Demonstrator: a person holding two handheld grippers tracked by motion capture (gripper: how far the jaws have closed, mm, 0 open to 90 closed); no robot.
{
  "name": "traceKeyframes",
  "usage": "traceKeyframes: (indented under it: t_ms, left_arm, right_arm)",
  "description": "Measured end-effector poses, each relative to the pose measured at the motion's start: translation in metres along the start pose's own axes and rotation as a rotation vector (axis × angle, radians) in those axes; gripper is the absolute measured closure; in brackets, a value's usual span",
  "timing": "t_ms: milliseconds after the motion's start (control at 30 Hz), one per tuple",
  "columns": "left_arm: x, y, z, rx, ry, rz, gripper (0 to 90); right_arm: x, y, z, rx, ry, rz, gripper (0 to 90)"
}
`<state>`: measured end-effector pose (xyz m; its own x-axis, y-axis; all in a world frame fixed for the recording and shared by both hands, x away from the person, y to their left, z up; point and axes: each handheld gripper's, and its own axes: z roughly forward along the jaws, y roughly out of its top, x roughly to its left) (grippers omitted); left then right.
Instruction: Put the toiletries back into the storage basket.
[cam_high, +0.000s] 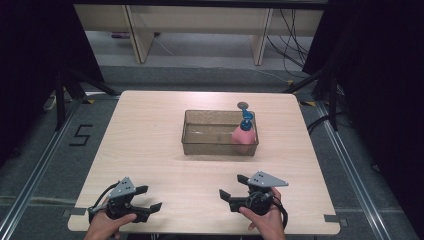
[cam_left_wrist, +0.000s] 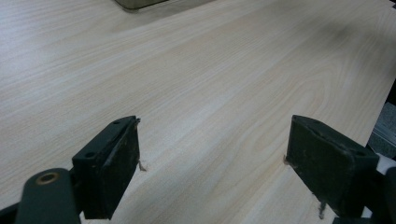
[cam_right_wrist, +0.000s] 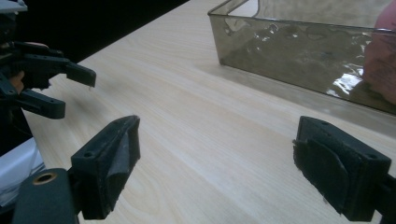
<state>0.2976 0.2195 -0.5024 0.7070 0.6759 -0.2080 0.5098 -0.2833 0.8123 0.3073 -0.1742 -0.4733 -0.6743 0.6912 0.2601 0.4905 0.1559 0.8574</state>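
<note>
pink bottle (cam_high: 243, 136) with a blue cap, standing upright at the right end of a clear rectangular tub (cam_high: 200, 145) that sits right of centre on the wooden bench (cam_high: 150, 130); a small round grey object (cam_high: 243, 105) lies on the bench just behind the tub's far right corner. left gripper (cam_high: 152, 197), held in the person's left hand (cam_high: 107, 226) at the near left edge of the bench, jaws spread wide and angled forward and to the right, nothing between them; the left gripper view looks along those parted jaws over bare wood grain, with a corner of the tub at the top edge. right gripper (cam_high: 231, 186), held in the person's right hand (cam_high: 265, 219) at the near edge right of centre, jaws likewise wide apart and holding nothing, pointing toward the left; a grey three-cornered plate tops each gripper. in the right gripper view the tub's near wall (cam_right_wrist: 299, 60) runs across the upper right with the pink bottle (cam_right_wrist: 380, 65) blurred behind it at the far right, and the left gripper (cam_right_wrist: 77, 91) shows at the left edge, jaws open. both grippers are well apart from the tub and from each other, low over the bench; whether they touch it cannot be told.
</note>
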Motion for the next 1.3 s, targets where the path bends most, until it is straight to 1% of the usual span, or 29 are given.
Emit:
traceKeyframes:
  t_ms: [33, 67, 133, 167, 200, 233, 300, 333, 400, 433, 533, 633, 667, 700, 800, 833, 867, 900, 933, 967, 1000, 1033, 1067, 1100, 1133, 1167, 1200, 1233, 1300]
  left_arm:
    - [0.000, 0.000, 0.000, 0.000, 0.000, 0.000, 16.7]
    - [0.000, 0.000, 0.000, -0.001, 0.000, 0.001, 16.7]
    - [0.000, 0.000, 0.000, -0.002, 0.000, 0.000, 16.6]
    - [0.000, 0.000, 0.000, -0.002, 0.000, 0.000, 16.7]
    - [0.000, 0.000, 0.000, 0.000, 0.001, 0.001, 16.7]
    - [-0.001, 0.000, 0.000, -0.007, 0.001, -0.005, 16.6]
    - [-0.001, 0.000, 0.000, -0.007, 0.000, -0.004, 16.6]
    - [-0.001, 0.000, 0.000, -0.007, 0.000, -0.004, 16.6]
    - [0.000, 0.000, 0.000, -0.003, 0.001, 0.000, 16.6]
    - [-0.001, 0.000, 0.001, -0.005, 0.000, -0.005, 16.6]
    - [-0.002, -0.001, 0.001, -0.010, 0.008, -0.009, 16.6]
    - [-0.001, -0.001, 0.002, -0.014, -0.003, -0.006, 16.6]
    - [-0.001, -0.001, 0.002, -0.015, -0.004, -0.006, 16.6]
    - [-0.001, -0.001, 0.001, -0.006, -0.002, -0.007, 16.6]
    - [-0.001, -0.001, 0.001, -0.014, 0.008, -0.006, 16.5]
    - [-0.001, -0.001, 0.001, -0.009, -0.002, -0.003, 16.6]
    - [-0.001, 0.000, 0.001, -0.003, -0.001, -0.006, 16.5]
    - [-0.001, 0.000, 0.001, -0.007, -0.003, -0.007, 16.6]
    - [-0.001, -0.001, 0.002, -0.014, -0.006, -0.007, 16.5]
    - [-0.001, -0.001, 0.002, -0.012, -0.006, -0.007, 16.5]
    - [-0.001, -0.001, 0.002, -0.012, -0.006, -0.007, 16.4]
    - [0.000, -0.001, 0.001, -0.001, -0.007, 0.000, 16.4]
    - [0.000, -0.001, 0.001, -0.001, -0.007, 0.001, 16.4]
    - [0.000, -0.001, 0.001, -0.001, -0.007, 0.001, 16.4]
    - [-0.001, -0.001, 0.002, -0.006, -0.008, -0.004, 16.4]
    - [-0.001, -0.001, 0.002, -0.006, -0.008, -0.004, 16.4]
    - [-0.001, -0.001, 0.001, -0.006, -0.006, -0.007, 16.4]
    - [0.000, -0.001, 0.001, -0.001, -0.006, -0.002, 16.4]
    - [0.000, -0.001, 0.001, 0.000, -0.007, 0.001, 16.4]
  right_arm:
    - [0.000, 0.000, 0.000, 0.000, 0.000, 0.000, 15.4]
    - [-0.001, 0.000, 0.001, -0.001, -0.015, -0.027, 15.4]
    - [-0.001, -0.003, -0.002, 0.009, -0.029, -0.031, 15.4]
    - [-0.001, -0.003, -0.002, 0.009, -0.029, -0.031, 15.4]
    - [0.000, -0.004, -0.002, 0.008, -0.026, -0.013, 15.4]
    - [-0.001, -0.005, -0.002, 0.014, -0.025, -0.032, 15.4]
    - [-0.001, -0.007, -0.001, 0.021, -0.026, -0.037, 15.4]
    - [0.000, -0.009, -0.001, 0.016, -0.022, -0.026, 15.4]
    - [0.000, -0.009, -0.002, 0.025, -0.009, -0.034, 15.4]
    - [0.000, -0.010, -0.002, 0.028, -0.023, -0.034, 15.4]
    - [0.000, -0.011, -0.003, 0.031, -0.022, -0.035, 15.4]
    - [0.000, -0.013, -0.006, 0.036, -0.016, -0.038, 15.4]
    - [0.001, -0.014, -0.006, 0.035, -0.005, -0.017, 15.4]
    - [0.000, -0.014, -0.006, 0.044, -0.002, -0.027, 15.4]
    - [-0.001, -0.018, -0.007, 0.067, -0.025, -0.038, 15.4]
    - [0.001, -0.019, -0.008, 0.063, -0.019, -0.012, 15.5]
    - [-0.001, -0.019, -0.008, 0.069, -0.012, -0.019, 15.5]
    - [0.001, -0.020, -0.009, 0.074, -0.024, -0.015, 15.5]
    - [0.003, -0.021, -0.010, 0.079, -0.030, 0.022, 15.5]
    - [0.000, -0.021, -0.009, 0.067, -0.026, -0.029, 15.5]
    - [0.000, -0.021, -0.009, 0.067, -0.026, -0.029, 15.5]
    - [0.002, -0.022, -0.012, 0.081, -0.022, -0.009, 15.5]
    - [0.000, -0.022, -0.012, 0.077, -0.027, -0.032, 15.5]
    - [0.000, -0.022, -0.012, 0.077, -0.027, -0.032, 15.5]
    - [0.004, -0.024, -0.014, 0.082, -0.027, 0.013, 15.5]
    - [0.004, -0.024, -0.014, 0.082, -0.027, 0.013, 15.5]
    - [0.000, -0.024, -0.014, 0.077, -0.028, -0.035, 15.5]
    - [0.001, -0.026, -0.015, 0.077, -0.037, -0.034, 15.5]
    - [0.001, -0.026, -0.017, 0.079, -0.031, -0.036, 15.5]
